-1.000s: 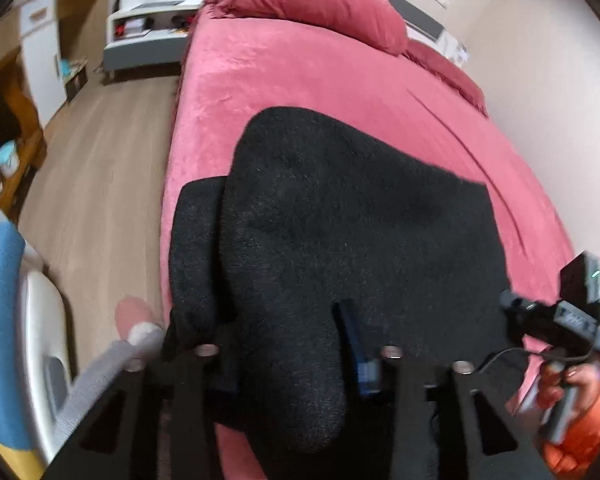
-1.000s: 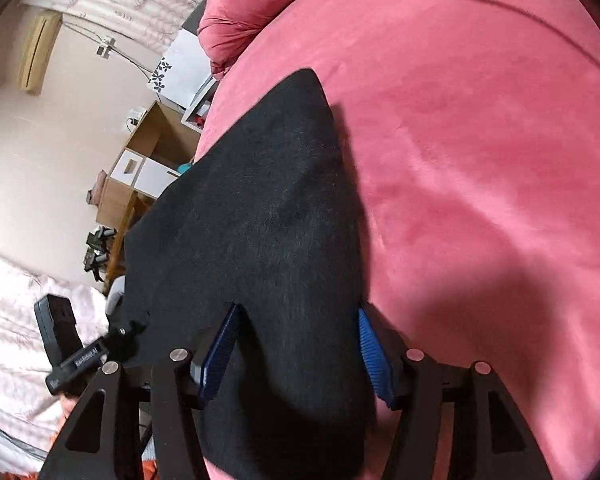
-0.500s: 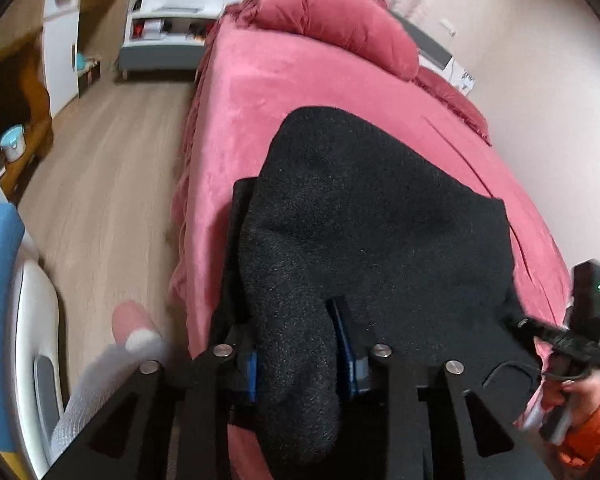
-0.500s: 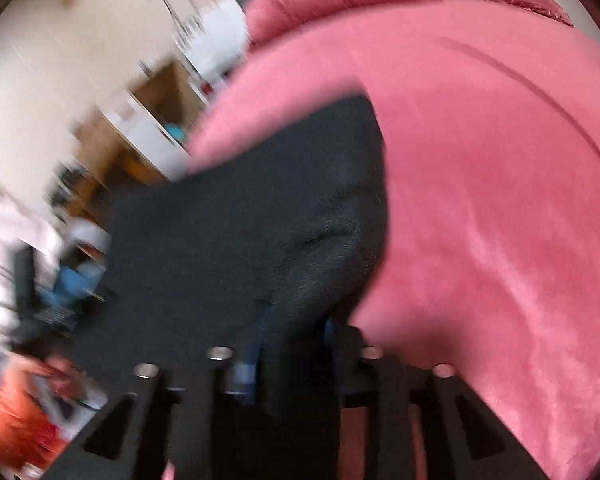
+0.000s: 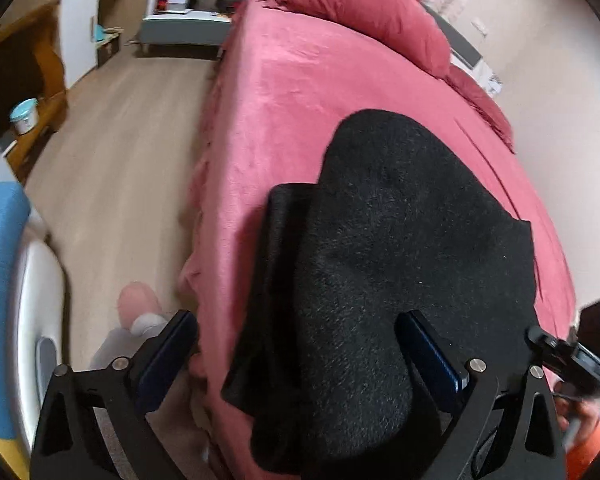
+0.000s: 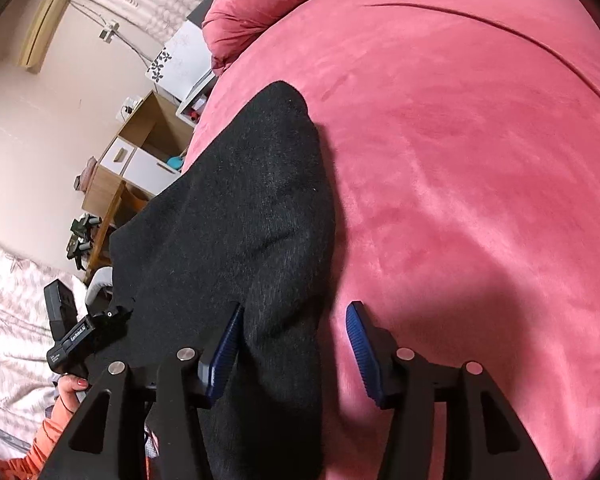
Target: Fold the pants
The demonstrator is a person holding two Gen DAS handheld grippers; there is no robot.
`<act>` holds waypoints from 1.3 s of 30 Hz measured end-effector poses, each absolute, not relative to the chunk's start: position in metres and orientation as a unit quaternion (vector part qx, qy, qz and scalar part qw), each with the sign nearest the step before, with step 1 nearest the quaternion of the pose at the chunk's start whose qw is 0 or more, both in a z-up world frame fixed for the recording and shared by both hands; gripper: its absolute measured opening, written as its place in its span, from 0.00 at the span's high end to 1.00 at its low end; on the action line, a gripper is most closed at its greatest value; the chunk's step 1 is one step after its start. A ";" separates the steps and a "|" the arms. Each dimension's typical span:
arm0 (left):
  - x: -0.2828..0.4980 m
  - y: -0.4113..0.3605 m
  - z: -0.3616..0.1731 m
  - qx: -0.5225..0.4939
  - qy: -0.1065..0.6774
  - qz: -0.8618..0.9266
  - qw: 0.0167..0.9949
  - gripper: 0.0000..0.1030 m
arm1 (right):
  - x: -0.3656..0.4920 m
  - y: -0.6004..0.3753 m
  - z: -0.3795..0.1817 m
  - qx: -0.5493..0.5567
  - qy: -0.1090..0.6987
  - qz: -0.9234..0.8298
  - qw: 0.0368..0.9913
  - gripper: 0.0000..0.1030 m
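Black fleece pants (image 5: 400, 240) lie folded on the red bed (image 5: 300, 92), near its foot and left edge. My left gripper (image 5: 296, 320) hovers over their near end. Its jaws are opening wide; the cloth lies between the blue pads (image 5: 432, 344) without being pressed. In the right wrist view the pants (image 6: 240, 208) run away from me along the bed (image 6: 480, 160). My right gripper (image 6: 295, 312) straddles their near right edge. Its jaws are opening: the left pad (image 6: 224, 344) is beside the cloth and the right pad stands clear over the bedcover.
A red pillow (image 5: 364, 16) lies at the head of the bed. Wooden floor (image 5: 112, 152) runs along the bed's left side, with a person's foot (image 5: 138, 304) by the near corner. A desk and white cabinets (image 6: 140, 152) stand by the wall.
My left jaws, shut on a fold of the pants before, have sprung wide and the fold now rests on the bed. The right jaws pinched the edge, then parted again.
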State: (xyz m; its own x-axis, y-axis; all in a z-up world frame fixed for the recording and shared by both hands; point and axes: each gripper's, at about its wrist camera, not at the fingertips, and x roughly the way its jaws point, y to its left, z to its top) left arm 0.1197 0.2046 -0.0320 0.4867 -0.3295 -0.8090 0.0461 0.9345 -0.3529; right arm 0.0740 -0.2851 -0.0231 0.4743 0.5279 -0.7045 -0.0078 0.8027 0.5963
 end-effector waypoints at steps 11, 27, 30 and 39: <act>0.141 0.172 -0.037 -0.089 0.514 -0.186 0.832 0.18 | 0.125 -0.250 -0.035 0.291 0.512 0.250 0.769 0.35; 0.093 0.114 0.014 0.060 0.425 -0.137 0.893 0.60 | 0.094 -0.211 0.043 0.204 0.430 0.242 0.845 0.74; 0.091 0.110 0.028 0.043 0.415 -0.150 0.896 0.63 | 0.090 -0.213 0.056 0.198 0.417 0.250 0.851 0.74; 0.147 0.026 0.055 0.018 0.385 -0.214 0.897 0.67 | 0.094 -0.281 0.125 0.155 0.321 0.213 0.909 0.75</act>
State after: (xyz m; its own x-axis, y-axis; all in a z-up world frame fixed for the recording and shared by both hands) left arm 0.1471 0.0258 0.0547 0.6114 -0.3702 -0.6994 0.3981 0.9077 -0.1323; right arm 0.0939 -0.2808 0.1248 0.7023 0.4880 -0.5183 -0.2883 0.8606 0.4198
